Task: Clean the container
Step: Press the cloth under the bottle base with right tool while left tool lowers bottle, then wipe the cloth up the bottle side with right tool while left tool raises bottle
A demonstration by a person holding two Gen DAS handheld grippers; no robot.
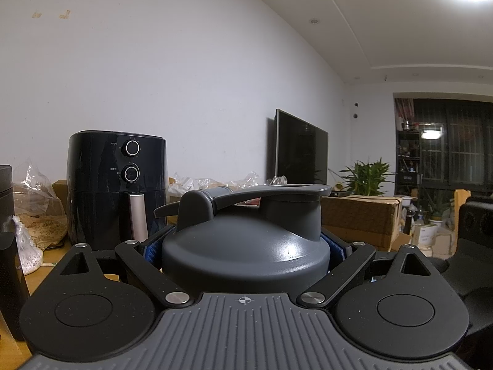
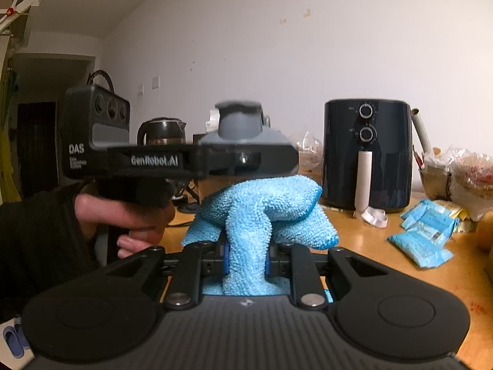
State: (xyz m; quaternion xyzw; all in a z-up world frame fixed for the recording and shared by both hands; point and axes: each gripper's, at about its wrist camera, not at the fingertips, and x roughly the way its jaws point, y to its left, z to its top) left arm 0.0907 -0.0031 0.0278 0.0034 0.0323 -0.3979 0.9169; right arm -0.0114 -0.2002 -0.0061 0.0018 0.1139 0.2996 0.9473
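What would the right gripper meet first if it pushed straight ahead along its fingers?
Probably the grey-lidded container held in the left gripper: the blue cloth clamped in the right gripper leads, though depth is unclear.

Black left gripper [image 2: 243, 157] body marked "GenRobot.AI" and "DAS" — silver pivot screws, blue-lined jaws — black sleeve [image 2: 37, 234].

One container [image 1: 246, 246], one cloth [image 2: 262, 212], one air fryer [image 2: 368, 154], one kettle [image 2: 161, 132].
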